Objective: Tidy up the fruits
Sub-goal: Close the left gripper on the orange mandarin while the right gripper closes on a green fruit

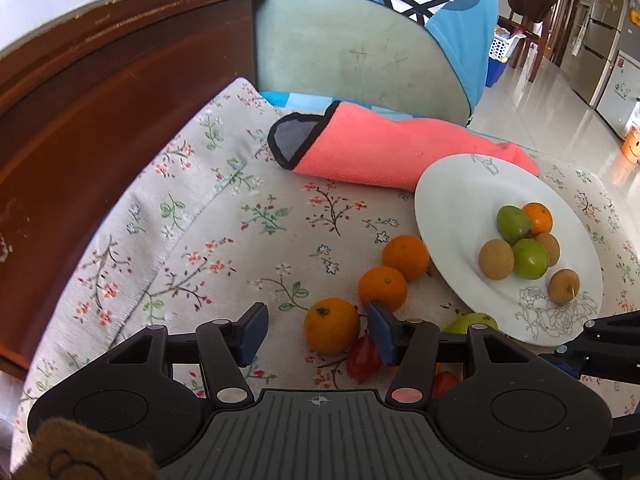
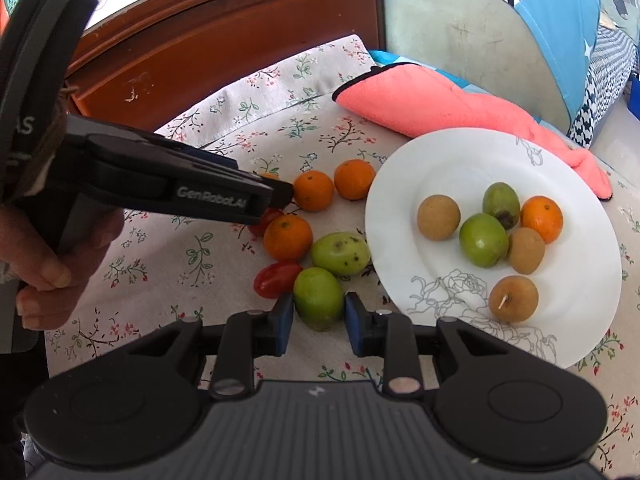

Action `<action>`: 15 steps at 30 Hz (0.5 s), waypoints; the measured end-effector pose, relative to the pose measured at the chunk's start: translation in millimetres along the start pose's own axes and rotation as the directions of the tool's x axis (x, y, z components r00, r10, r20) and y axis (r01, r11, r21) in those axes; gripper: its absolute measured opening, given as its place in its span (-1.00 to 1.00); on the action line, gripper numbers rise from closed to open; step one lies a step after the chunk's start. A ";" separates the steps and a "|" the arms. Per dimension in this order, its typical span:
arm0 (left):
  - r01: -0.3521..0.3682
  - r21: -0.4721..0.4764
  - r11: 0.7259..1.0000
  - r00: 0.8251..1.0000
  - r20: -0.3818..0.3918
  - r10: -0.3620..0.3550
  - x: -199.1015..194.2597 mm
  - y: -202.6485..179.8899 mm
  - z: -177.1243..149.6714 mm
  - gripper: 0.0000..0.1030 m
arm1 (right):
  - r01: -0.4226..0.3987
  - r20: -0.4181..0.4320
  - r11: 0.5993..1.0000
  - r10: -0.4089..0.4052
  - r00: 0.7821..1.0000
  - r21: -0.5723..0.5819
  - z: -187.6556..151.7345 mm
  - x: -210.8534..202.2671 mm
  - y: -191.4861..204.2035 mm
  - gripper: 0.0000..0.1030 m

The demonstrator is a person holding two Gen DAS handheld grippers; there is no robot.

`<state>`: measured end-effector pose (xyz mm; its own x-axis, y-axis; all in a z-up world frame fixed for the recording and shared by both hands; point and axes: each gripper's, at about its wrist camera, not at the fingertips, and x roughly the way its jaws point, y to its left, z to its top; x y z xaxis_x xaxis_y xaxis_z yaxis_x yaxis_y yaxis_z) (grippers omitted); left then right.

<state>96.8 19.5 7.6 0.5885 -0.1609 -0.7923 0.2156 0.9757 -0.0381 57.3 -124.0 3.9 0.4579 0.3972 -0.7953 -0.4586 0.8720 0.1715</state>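
Note:
A white plate (image 2: 452,160) holds several fruits: green jujubes, brown longans and one orange (image 2: 541,218); it also shows in the left wrist view (image 1: 452,200). Three small oranges lie on the floral cloth left of it. My left gripper (image 1: 316,330) is open with the nearest orange (image 1: 331,325) between its fingers, not touching. My right gripper (image 2: 318,320) is shut on a green jujube (image 2: 319,298), its blue pads against both sides. Another spotted green jujube (image 2: 341,253) and two cherry tomatoes, one (image 2: 277,279), lie close by.
A pink cloth (image 1: 384,152) lies behind the plate. A dark wooden headboard (image 1: 100,100) borders the left. A chair back with a blue garment (image 1: 352,52) stands behind. The left gripper body (image 2: 160,184) reaches across the right wrist view.

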 end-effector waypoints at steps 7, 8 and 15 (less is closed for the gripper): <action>0.020 0.011 1.000 1.000 -0.004 -0.020 1.3 -3.1 -4.5 -0.46 | -0.011 -0.001 1.000 0.011 1.000 0.016 0.3 -2.2 -2.3 -0.46; 0.030 -0.003 1.000 1.000 -0.006 -0.031 0.5 -1.7 -4.1 -0.46 | -0.013 0.000 1.000 0.013 1.000 0.019 1.0 -2.9 -3.2 -0.46; 0.037 -0.009 0.999 0.999 0.018 -0.036 -13.2 -2.8 0.8 -0.46 | -0.059 0.056 0.996 0.055 0.997 0.065 8.0 -20.5 -10.1 -0.46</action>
<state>89.1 18.7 18.6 0.5944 -0.1990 -0.7791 0.2299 0.9705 -0.0726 58.6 -138.6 23.2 0.4741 0.4602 -0.7506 -0.4344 0.8638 0.2552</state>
